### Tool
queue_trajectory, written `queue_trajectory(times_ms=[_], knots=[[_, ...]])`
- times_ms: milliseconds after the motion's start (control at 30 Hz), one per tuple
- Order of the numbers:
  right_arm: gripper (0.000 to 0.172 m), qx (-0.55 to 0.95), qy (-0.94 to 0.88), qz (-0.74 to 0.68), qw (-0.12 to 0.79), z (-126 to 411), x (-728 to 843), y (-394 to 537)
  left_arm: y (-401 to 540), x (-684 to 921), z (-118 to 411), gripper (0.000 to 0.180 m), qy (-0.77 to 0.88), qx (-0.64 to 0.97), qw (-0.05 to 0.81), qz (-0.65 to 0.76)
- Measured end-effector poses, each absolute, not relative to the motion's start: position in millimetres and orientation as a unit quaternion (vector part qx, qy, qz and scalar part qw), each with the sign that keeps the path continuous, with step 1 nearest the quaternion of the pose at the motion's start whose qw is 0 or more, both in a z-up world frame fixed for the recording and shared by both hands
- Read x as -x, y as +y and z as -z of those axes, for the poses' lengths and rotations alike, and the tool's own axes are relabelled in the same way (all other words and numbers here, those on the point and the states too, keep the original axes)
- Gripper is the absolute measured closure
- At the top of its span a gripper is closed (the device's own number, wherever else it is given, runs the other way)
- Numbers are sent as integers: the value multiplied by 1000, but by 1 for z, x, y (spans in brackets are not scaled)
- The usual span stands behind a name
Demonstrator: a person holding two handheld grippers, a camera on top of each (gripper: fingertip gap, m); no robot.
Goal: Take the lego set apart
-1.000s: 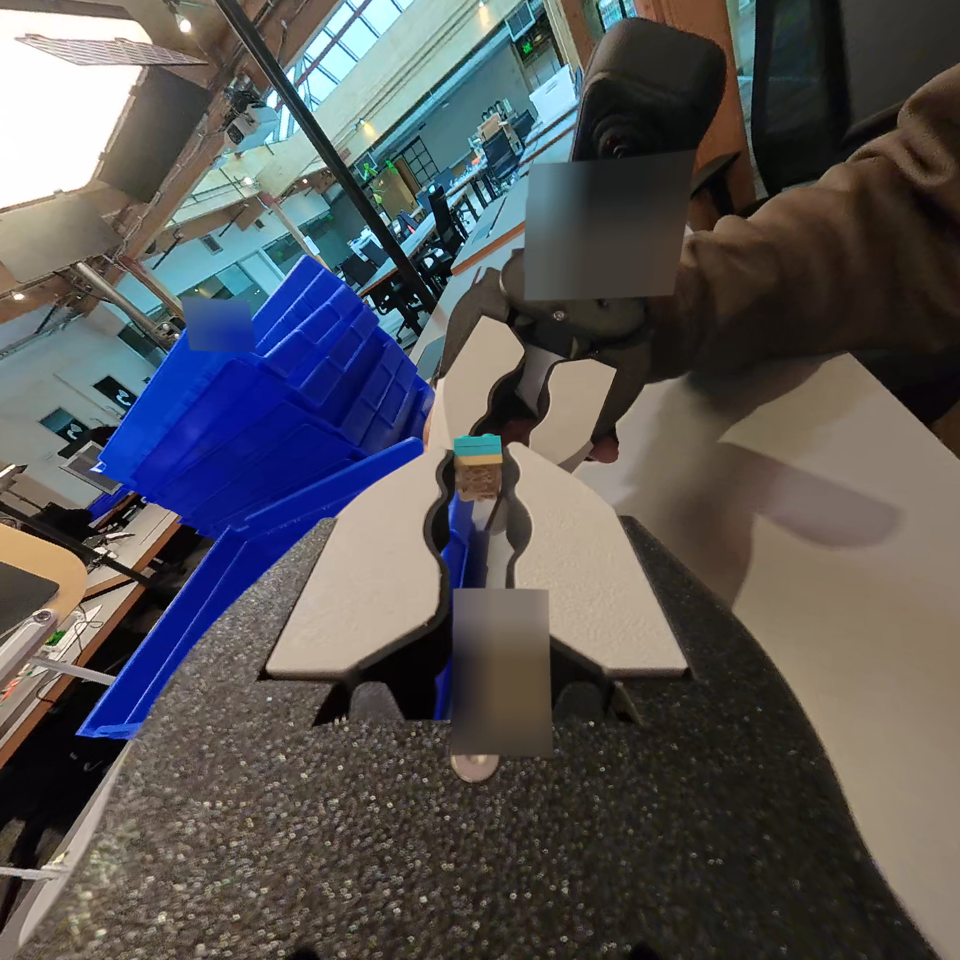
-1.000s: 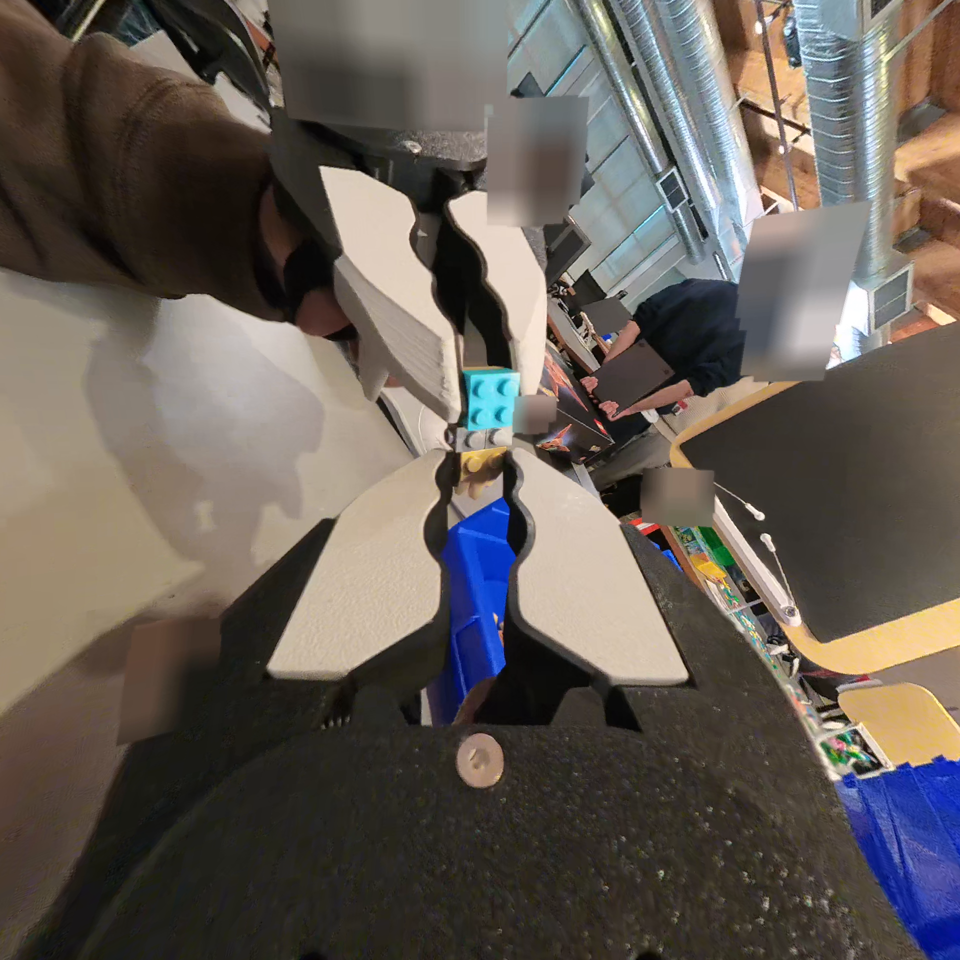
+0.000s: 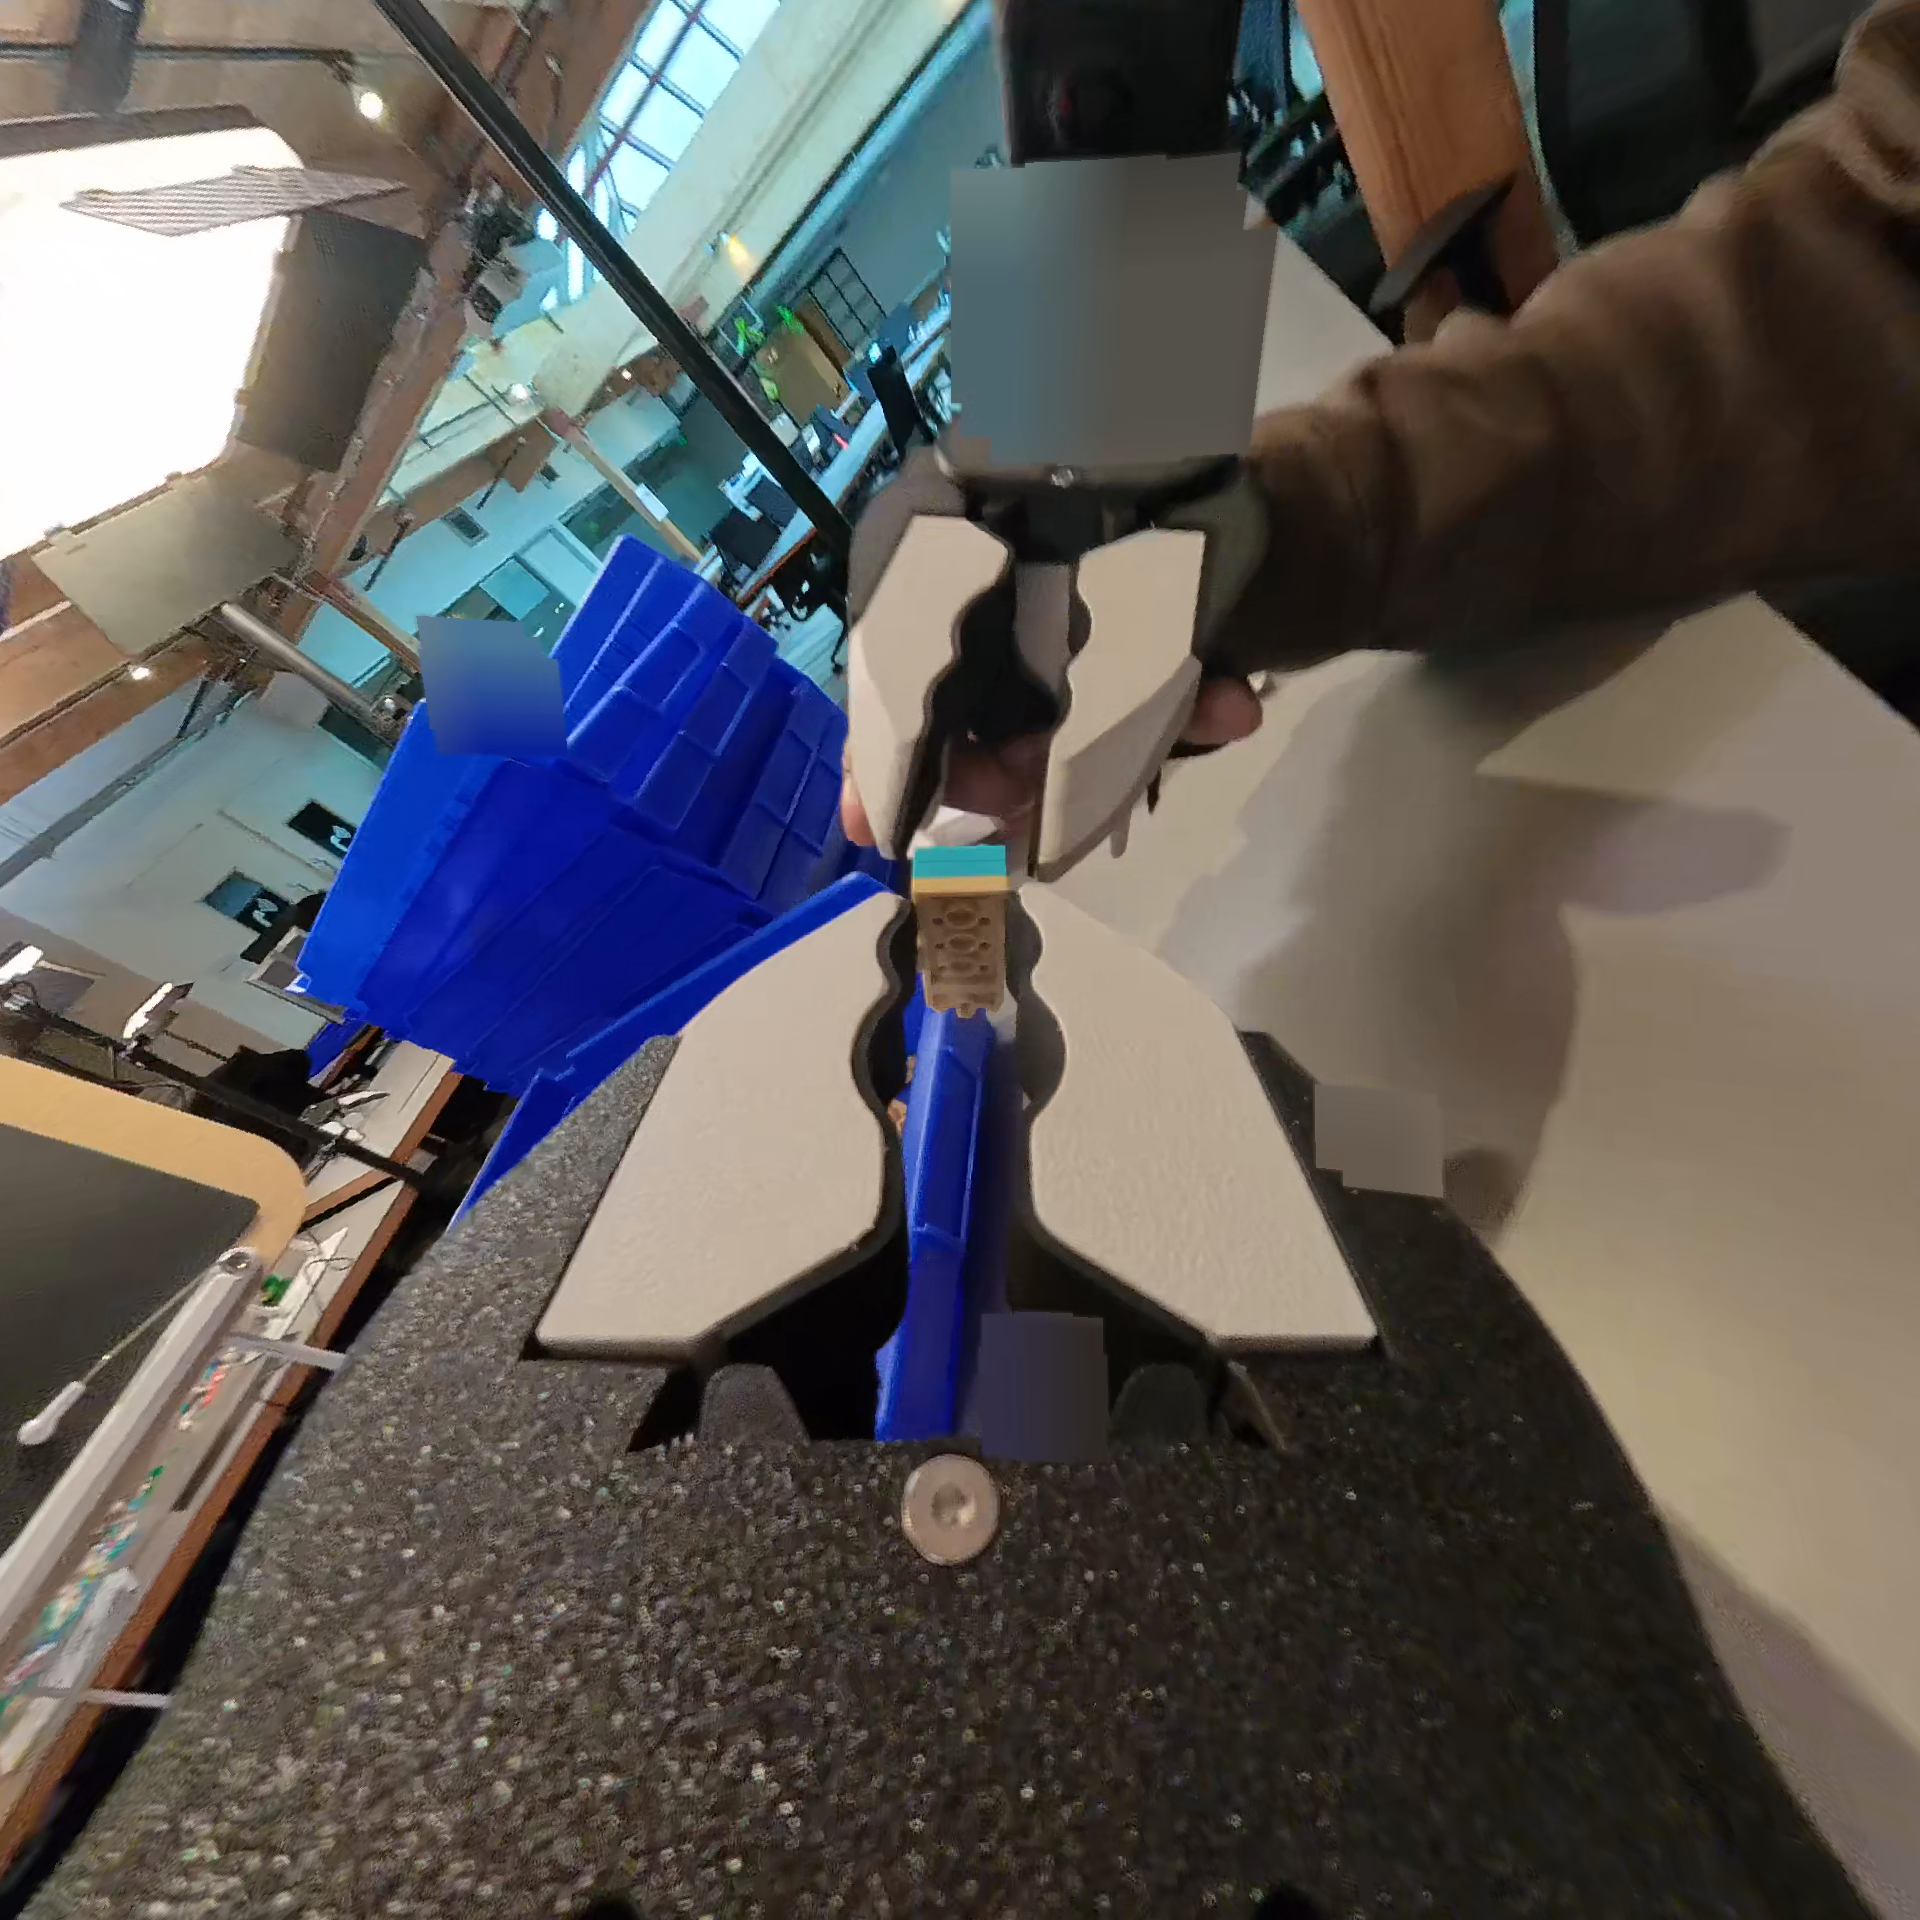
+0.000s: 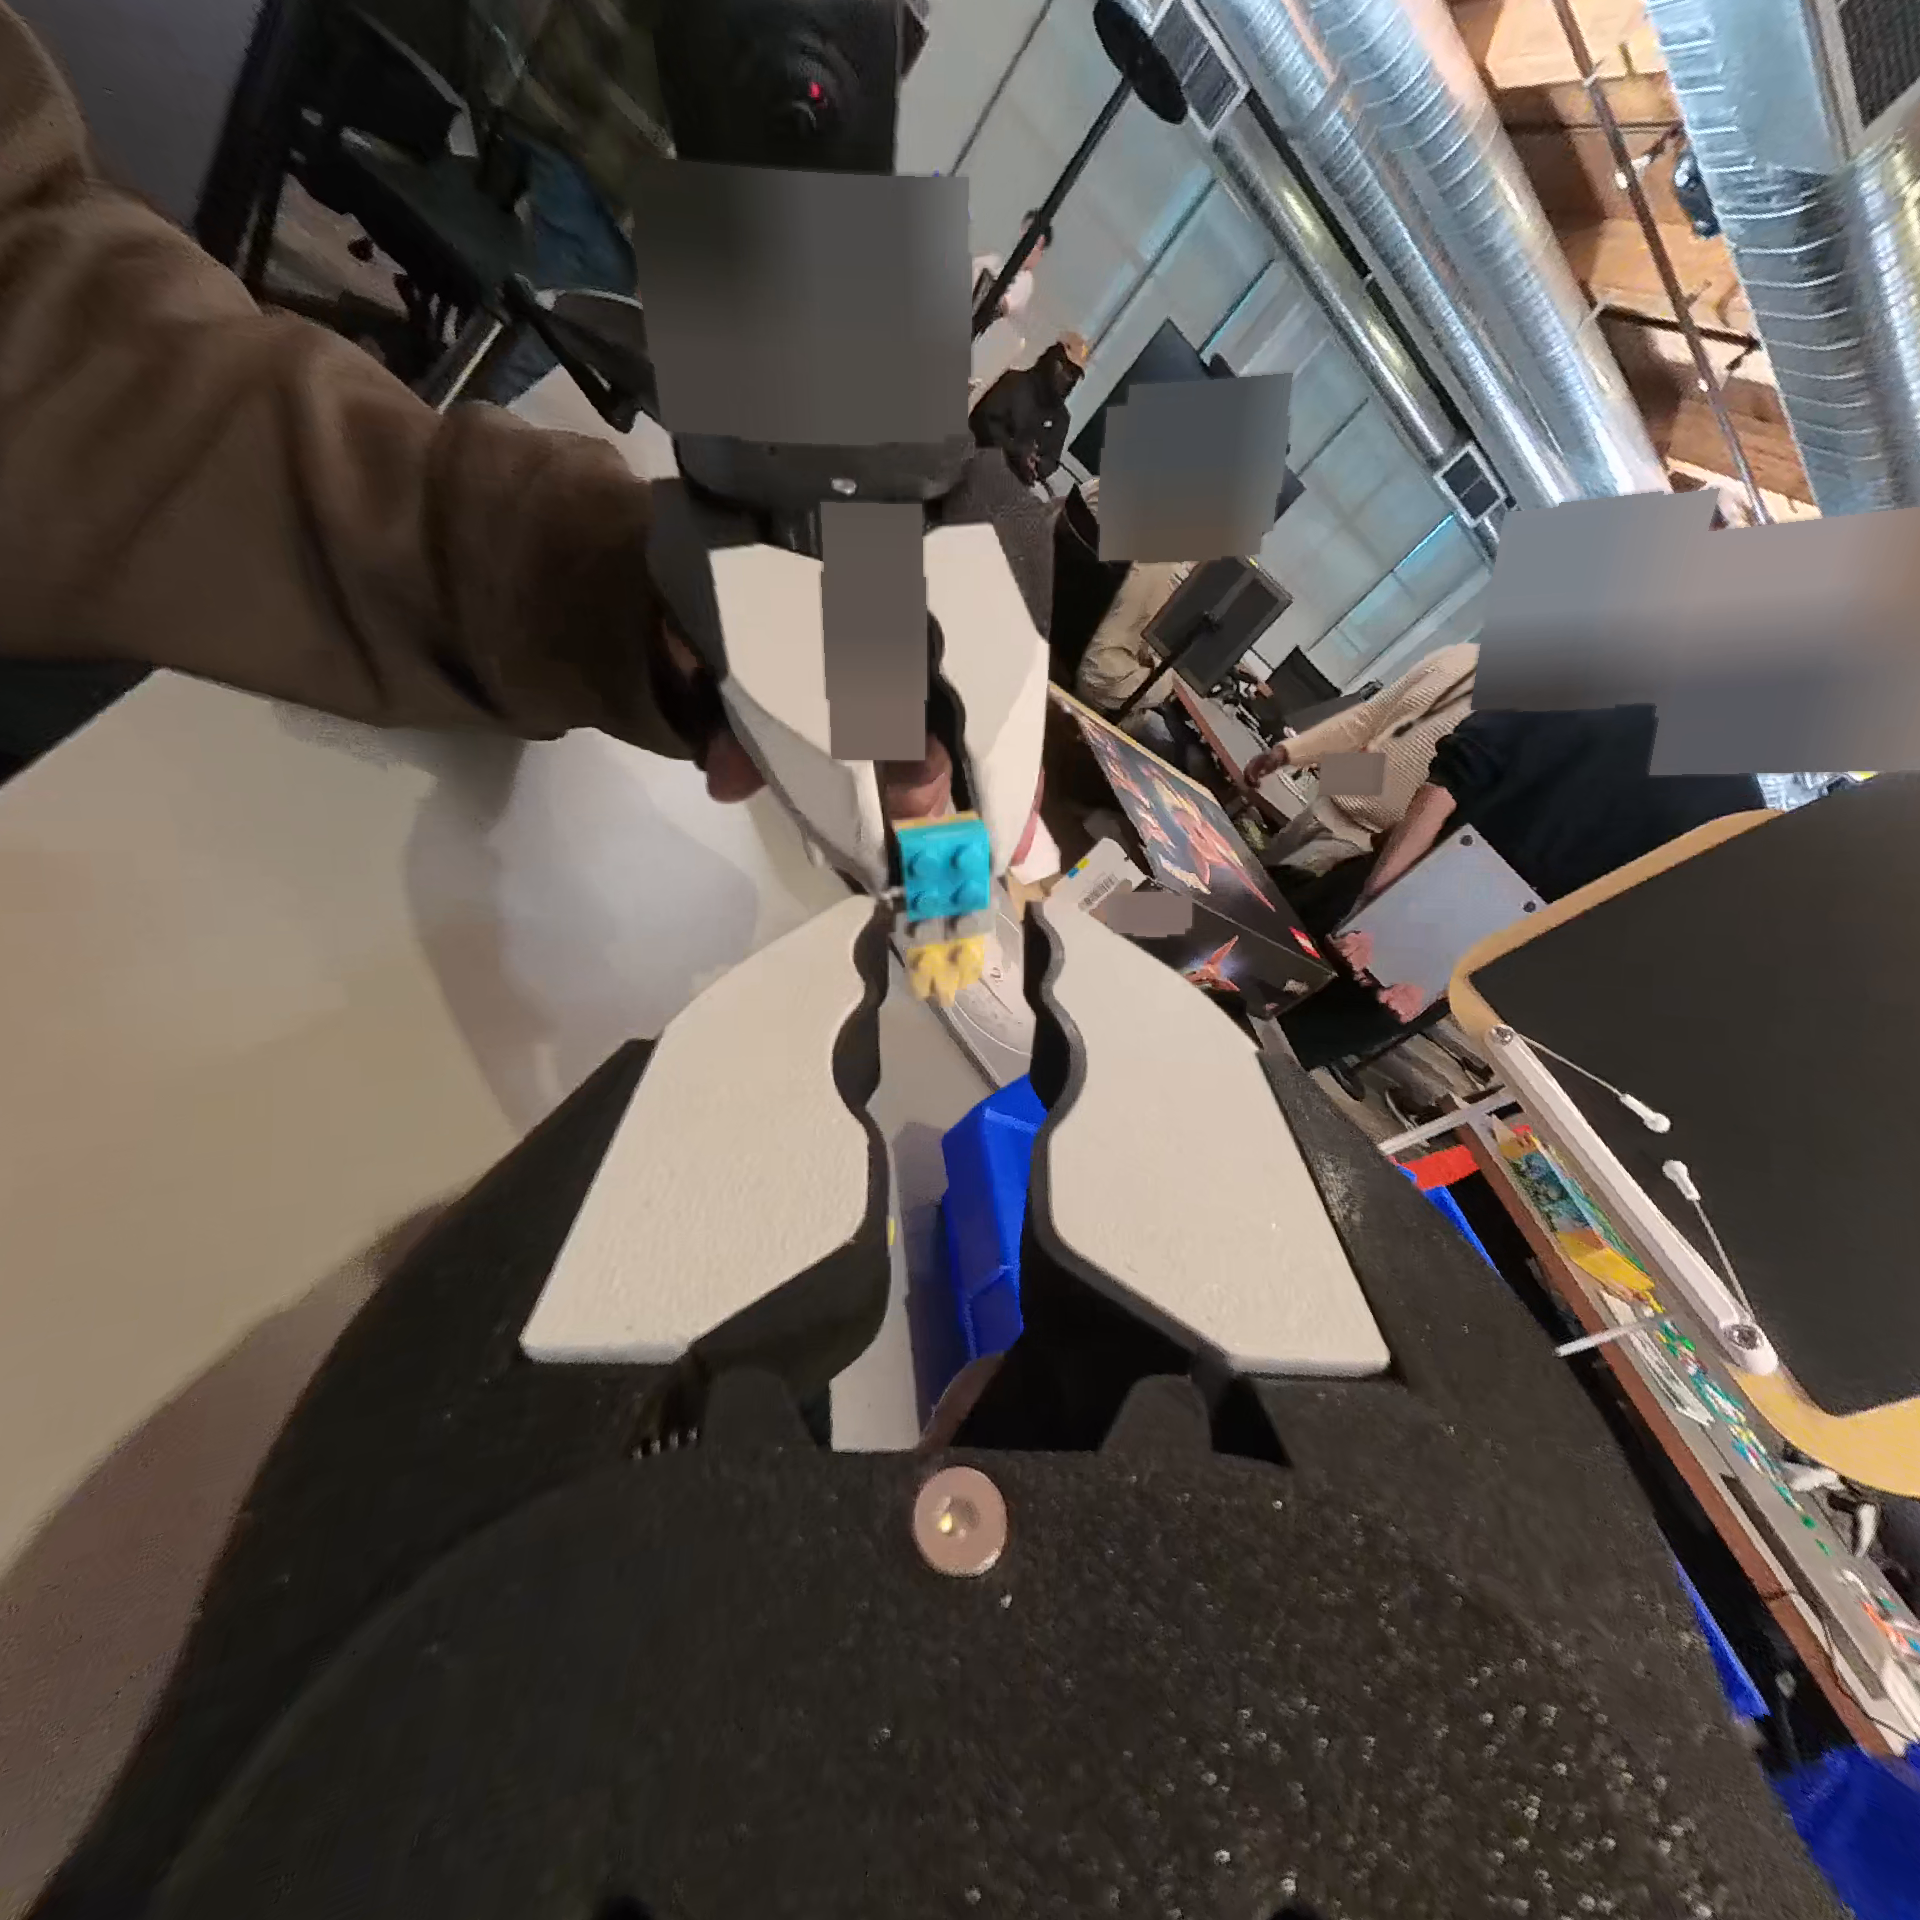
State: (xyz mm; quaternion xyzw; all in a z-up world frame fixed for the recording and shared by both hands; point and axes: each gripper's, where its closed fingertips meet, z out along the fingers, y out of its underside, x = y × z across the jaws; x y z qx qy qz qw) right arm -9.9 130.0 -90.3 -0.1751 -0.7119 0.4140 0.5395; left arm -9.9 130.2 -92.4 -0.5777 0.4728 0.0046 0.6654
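Change since a second ago: the right gripper (image 4: 956, 920) jaws now stand wider, and we see a clear gap beside the small brick stack (image 4: 942, 894), teal brick over grey and yellow. The left gripper (image 3: 961, 940) is narrowly closed, pads pressed on the stack's tan end, held above the white table (image 3: 1558, 1039) near the blue bins (image 3: 582, 831).

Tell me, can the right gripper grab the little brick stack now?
Probably yes: the brick stack sits between the parted fingers of the right gripper, nothing blocking, though the left gripper clamps its other end.
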Motion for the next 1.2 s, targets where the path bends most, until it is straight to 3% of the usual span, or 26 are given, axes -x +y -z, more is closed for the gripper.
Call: queue_trajectory(times_ms=[567, 1200], knots=[[156, 138, -769, -345, 520, 115, 9, 121, 126, -1, 115, 165, 530, 585, 613, -27], [156, 143, -750, -441, 472, 97, -10, 120, 114, -5, 105, 164, 525, 570, 631, 37]])
